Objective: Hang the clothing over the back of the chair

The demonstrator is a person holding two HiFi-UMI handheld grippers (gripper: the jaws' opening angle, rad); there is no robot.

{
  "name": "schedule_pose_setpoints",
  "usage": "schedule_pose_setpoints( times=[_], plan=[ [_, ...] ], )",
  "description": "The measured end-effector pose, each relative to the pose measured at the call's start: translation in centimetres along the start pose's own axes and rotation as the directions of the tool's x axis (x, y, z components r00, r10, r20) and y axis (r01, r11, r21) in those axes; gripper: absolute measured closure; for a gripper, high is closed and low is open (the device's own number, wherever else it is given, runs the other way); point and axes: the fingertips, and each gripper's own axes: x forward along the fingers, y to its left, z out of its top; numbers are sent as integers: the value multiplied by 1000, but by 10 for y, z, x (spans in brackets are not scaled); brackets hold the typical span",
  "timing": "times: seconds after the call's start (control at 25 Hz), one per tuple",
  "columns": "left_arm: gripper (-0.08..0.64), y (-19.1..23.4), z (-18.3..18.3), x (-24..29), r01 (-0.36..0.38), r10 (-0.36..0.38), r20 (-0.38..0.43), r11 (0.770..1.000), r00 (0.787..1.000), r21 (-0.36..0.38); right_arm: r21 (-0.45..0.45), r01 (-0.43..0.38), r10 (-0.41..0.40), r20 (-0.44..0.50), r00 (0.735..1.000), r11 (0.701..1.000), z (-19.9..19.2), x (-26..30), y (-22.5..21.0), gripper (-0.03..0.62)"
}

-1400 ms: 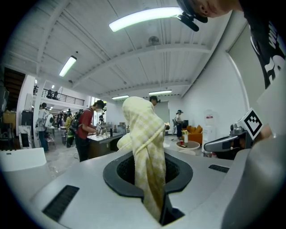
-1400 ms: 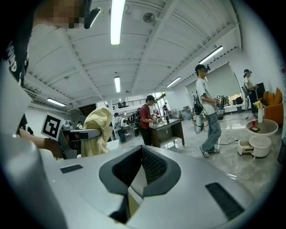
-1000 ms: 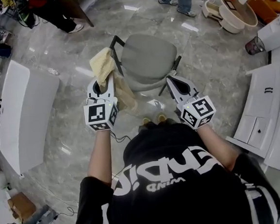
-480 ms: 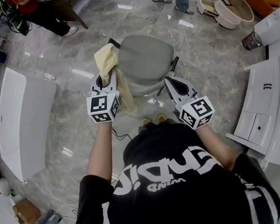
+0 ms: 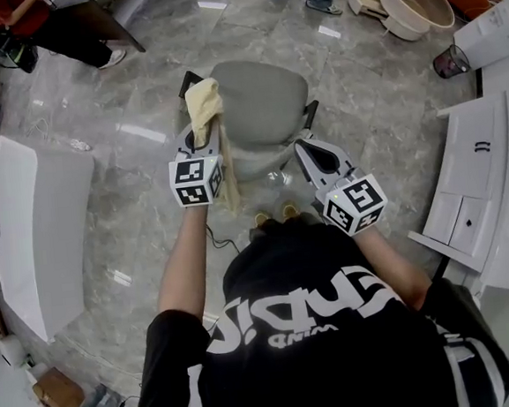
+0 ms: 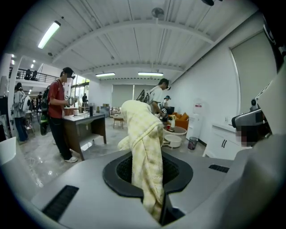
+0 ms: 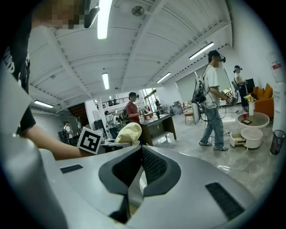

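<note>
The pale yellow clothing (image 5: pixel 203 101) hangs bunched from my left gripper (image 5: pixel 200 146), which is shut on it. It droops over the left side of the grey chair (image 5: pixel 263 100), and its tail hangs down past the gripper beside the chair's back (image 5: pixel 255 160). In the left gripper view the clothing (image 6: pixel 143 134) rises up through the jaws of my left gripper (image 6: pixel 149 166) and blocks the chair. My right gripper (image 5: pixel 307 147) hovers at the back's right corner, with its jaws together and nothing in them. In the right gripper view my right gripper (image 7: pixel 142 150) points past the clothing (image 7: pixel 128 133).
A long white counter (image 5: pixel 34 217) stands at the left and white cabinets (image 5: pixel 484 196) at the right. Round beige tables (image 5: pixel 410 3) and a bin (image 5: pixel 444 62) are at the far right. People stand beyond the chair by a dark desk (image 5: pixel 88 27).
My left gripper has carried the clothing down and in toward the chair, so it now lies against the chair's left side. My right gripper has edged slightly closer to the chair back.
</note>
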Motion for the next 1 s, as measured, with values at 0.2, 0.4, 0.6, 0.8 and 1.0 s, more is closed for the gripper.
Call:
schedule_pose_setpoints(
  times=[0.2,0.4,0.6,0.8,1.0],
  plan=[
    [491,-5,-27,31,23,-24,-73,1000,997,-15,20,13,-12,-24,1000,1000,-8,3,-7,578],
    [491,-5,-43,46,24,-27,-120,999,992,-32,34,26,-25,-39,999,999,-11,8,-13,578],
    [464,-7,-45,49,21,-23,-124,1000,992,-17,44,40,-38,-43,998,998,-14,7,-21,578],
    [362,-9,-48,49,25,-25,-136,1000,990,0,46,39,-37,-49,998,998,-16,8,-21,578],
    [221,-9,-53,53,30,-28,-148,1000,989,8,43,36,-34,-50,998,998,-16,9,-19,578]
  ],
)
